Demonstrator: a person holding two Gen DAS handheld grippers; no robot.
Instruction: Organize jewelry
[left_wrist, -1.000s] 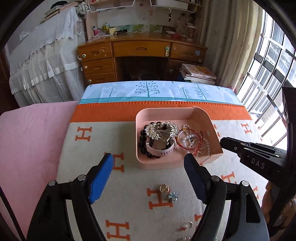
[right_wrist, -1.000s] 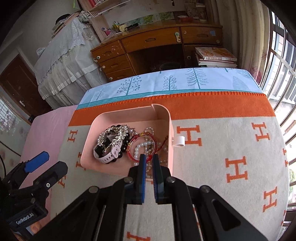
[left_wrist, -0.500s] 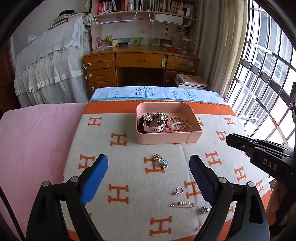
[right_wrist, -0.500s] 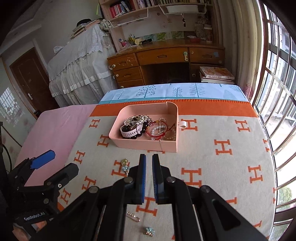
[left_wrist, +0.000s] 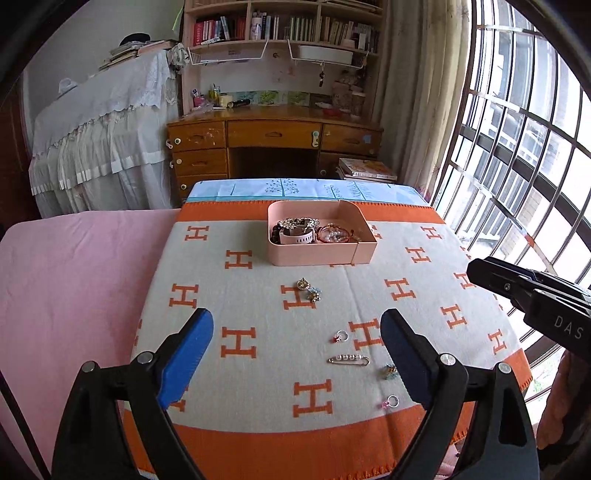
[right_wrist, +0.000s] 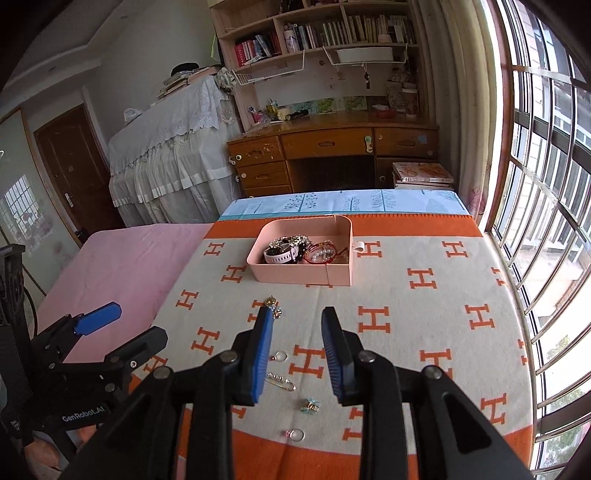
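A pink tray (left_wrist: 317, 254) (right_wrist: 295, 275) holds a white watch, a sparkly bracelet, dark beads and a red bracelet with pearls. Loose on the orange-and-cream blanket lie a gold charm with a blue flower earring (left_wrist: 309, 290) (right_wrist: 274, 306), a ring (left_wrist: 340, 336) (right_wrist: 280, 356), a pearl safety pin (left_wrist: 349, 359) (right_wrist: 280, 382), a teal earring (left_wrist: 390, 371) (right_wrist: 311, 405) and a pink-stone ring (left_wrist: 391, 401) (right_wrist: 295, 435). My left gripper (left_wrist: 295, 332) is wide open and empty above the blanket. My right gripper (right_wrist: 295, 325) is open and empty above the loose pieces.
The blanket (left_wrist: 258, 376) covers a bed beside a pink sheet (left_wrist: 74, 280). A wooden desk (left_wrist: 273, 140) and bookshelves stand beyond. A barred window (left_wrist: 524, 155) is on the right. A white ring (right_wrist: 359, 245) lies just right of the tray.
Both grippers have pulled back and up from the tray towards the near edge. The right gripper has opened from shut. More loose jewelry has come into view.
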